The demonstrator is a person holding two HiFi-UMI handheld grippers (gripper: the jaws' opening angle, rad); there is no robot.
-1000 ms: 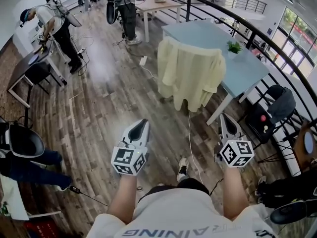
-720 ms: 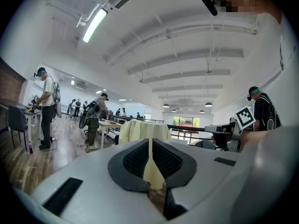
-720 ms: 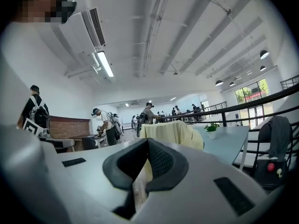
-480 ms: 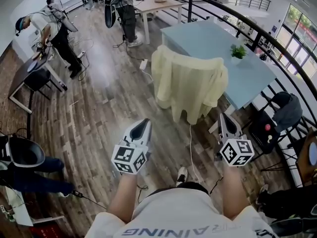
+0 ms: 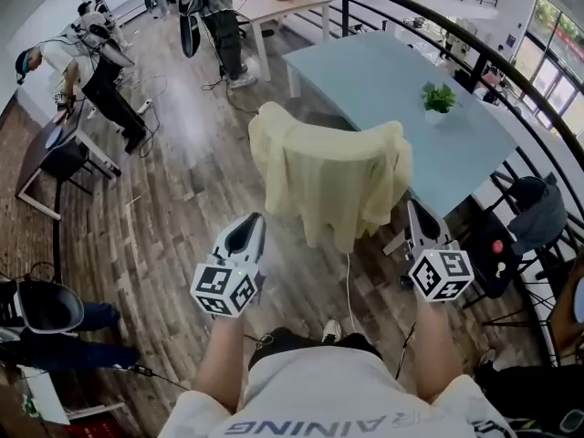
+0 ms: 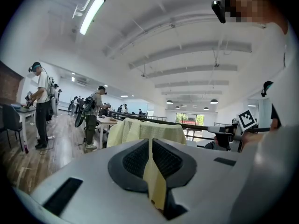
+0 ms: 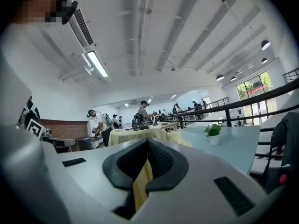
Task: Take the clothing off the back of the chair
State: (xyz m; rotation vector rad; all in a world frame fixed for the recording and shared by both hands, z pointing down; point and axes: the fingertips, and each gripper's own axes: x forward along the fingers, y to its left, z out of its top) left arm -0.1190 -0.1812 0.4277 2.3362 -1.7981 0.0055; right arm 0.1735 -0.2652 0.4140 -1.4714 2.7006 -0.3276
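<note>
Clothing (image 5: 333, 185), pale yellow, hangs draped over the chair back, right at the near edge of the blue table (image 5: 392, 80); chair itself is hidden under it. L gripper (image 5: 250, 222) & R gripper (image 5: 417, 210) both on the near side of the table, just short of the cloth, not touching. Both claws pinched closed, nothing gripped. Potted plant (image 5: 438, 99) sits on the table.
</note>
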